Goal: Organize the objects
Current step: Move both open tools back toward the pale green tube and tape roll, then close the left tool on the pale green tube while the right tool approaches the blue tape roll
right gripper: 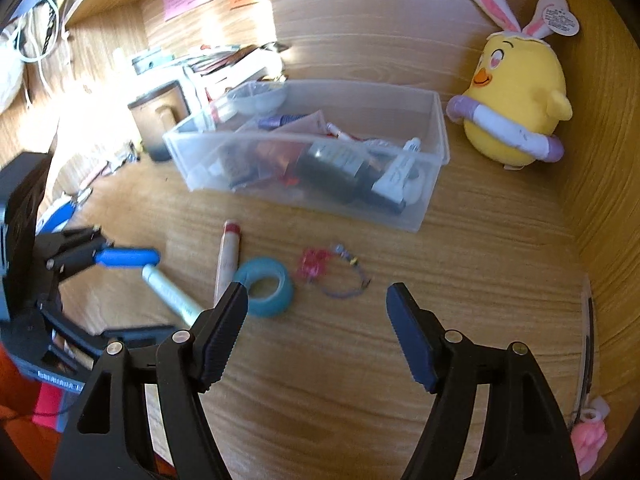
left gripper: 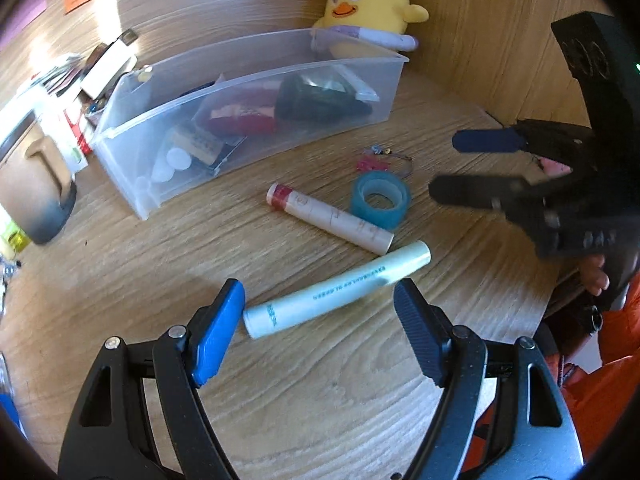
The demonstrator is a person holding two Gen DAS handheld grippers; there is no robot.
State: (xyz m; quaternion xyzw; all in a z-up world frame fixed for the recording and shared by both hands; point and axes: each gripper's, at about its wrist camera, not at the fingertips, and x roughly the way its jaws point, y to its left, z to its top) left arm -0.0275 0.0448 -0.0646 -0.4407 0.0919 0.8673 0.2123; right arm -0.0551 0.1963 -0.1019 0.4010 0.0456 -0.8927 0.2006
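Left gripper wide open astride green tube — pick-up step; next, close, carry to far bin. Right gripper open, empty.

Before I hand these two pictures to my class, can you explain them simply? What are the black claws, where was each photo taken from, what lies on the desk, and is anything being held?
There is no robot. A person holds one hand tool in each hand, and each tool has two fingers and a wide-angle camera looking along them. One picture looks out from the left gripper, the other from the right gripper, and each view also catches the other tool at its edge.

On the wooden desk lie a pale green tube, a cream tube with a red cap, a roll of blue tape and a small bracelet. Behind them stands a clear bin of toiletries, with a yellow plush chick beside it.

Both tools are open and hold nothing. The left one's fingers sit on either side of the green tube.
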